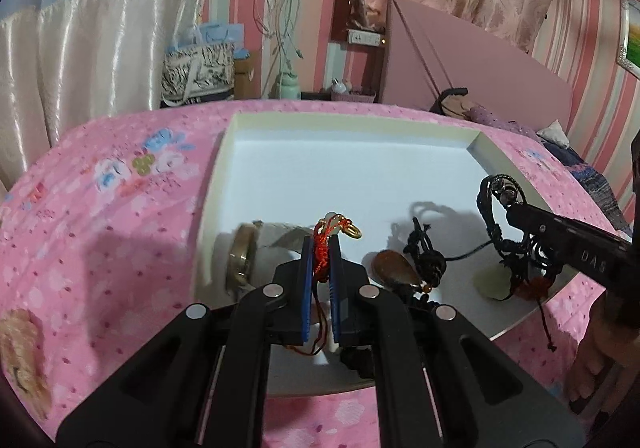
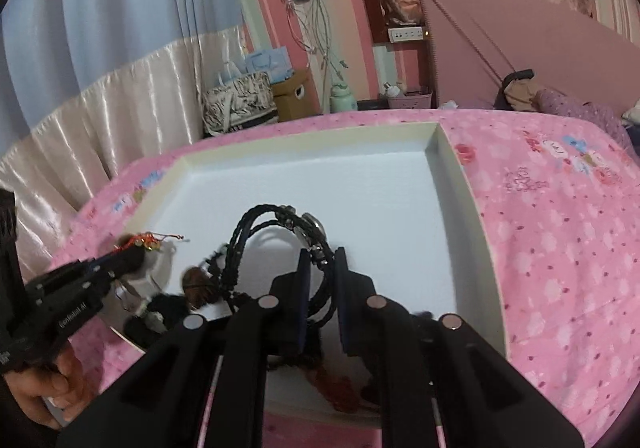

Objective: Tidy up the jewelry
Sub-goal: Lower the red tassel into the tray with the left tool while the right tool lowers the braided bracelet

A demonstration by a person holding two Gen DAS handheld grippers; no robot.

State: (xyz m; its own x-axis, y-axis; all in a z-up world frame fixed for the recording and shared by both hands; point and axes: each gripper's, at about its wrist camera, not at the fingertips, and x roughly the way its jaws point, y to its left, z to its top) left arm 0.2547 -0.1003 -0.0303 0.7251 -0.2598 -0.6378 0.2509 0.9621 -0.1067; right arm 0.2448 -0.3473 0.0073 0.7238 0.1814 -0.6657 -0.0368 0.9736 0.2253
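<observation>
My left gripper [image 1: 321, 248] is shut on a red cord bracelet [image 1: 325, 244] with a gold ring, held over the near left part of the white tray [image 1: 360, 120]. My right gripper [image 2: 321, 260] is shut on a black braided bracelet [image 2: 256, 224], held above the tray [image 2: 452, 184]. In the left wrist view the right gripper [image 1: 505, 195] and black bracelet [image 1: 490, 224] are at the right. A brown teardrop pendant on black cord [image 1: 394, 268], a pale jade disc [image 1: 492, 282] and a metal bangle [image 1: 240, 262] lie in the tray.
The tray lies on a bed with a pink flowered cover [image 1: 100, 208]. A pink headboard [image 1: 460, 60], curtains [image 1: 80, 60] and bags [image 1: 198, 76] stand beyond the bed. The far half of the tray is bare.
</observation>
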